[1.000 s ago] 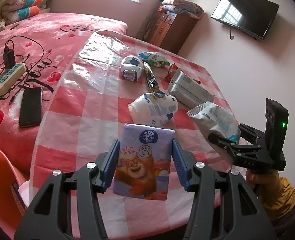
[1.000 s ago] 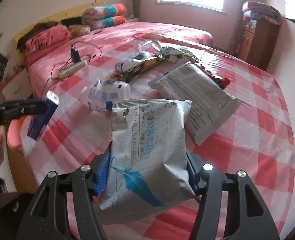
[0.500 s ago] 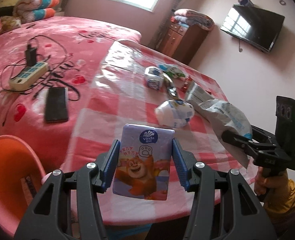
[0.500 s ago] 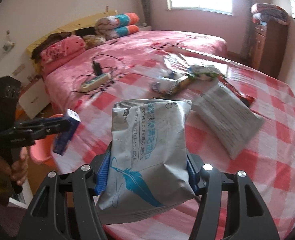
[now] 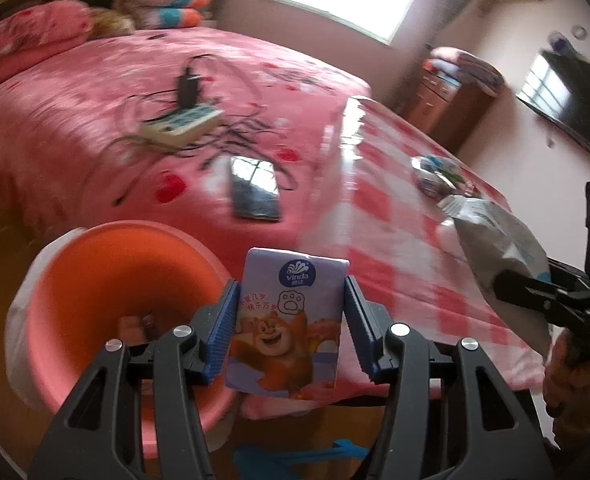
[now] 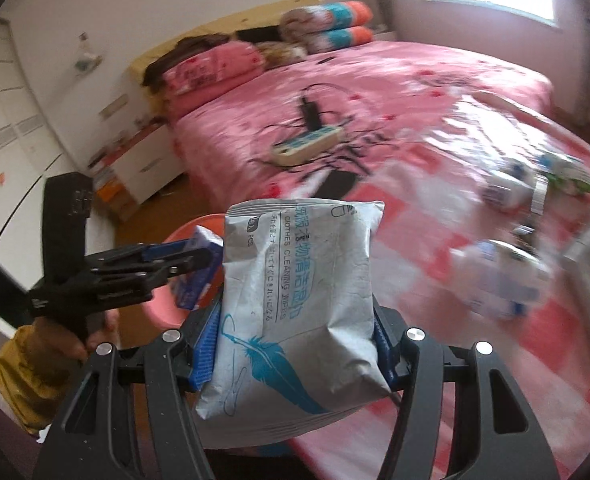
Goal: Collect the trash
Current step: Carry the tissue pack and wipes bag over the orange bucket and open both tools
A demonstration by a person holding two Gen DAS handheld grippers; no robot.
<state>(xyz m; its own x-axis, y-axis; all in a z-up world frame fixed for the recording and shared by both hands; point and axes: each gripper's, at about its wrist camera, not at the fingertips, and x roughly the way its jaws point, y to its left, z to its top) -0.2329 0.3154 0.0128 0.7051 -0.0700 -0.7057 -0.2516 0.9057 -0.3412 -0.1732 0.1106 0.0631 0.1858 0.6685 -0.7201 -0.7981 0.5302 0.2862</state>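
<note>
Left hand-held gripper (image 5: 291,320) clamps tissue pack (image 5: 289,320) beside orange bin (image 5: 107,280); right hand-held gripper (image 6: 295,336) grips wipes pouch (image 6: 295,312) over desk (image 6: 515,360) edge. Risks: early release misses bin; slack pouch slips; grippers collide at rim.

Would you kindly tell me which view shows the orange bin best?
The left wrist view: the orange bin shows its open mouth and inner wall beside the bed. In the right wrist view only a sliver of its rim peeks out behind the left gripper and the wipes pack.
</note>
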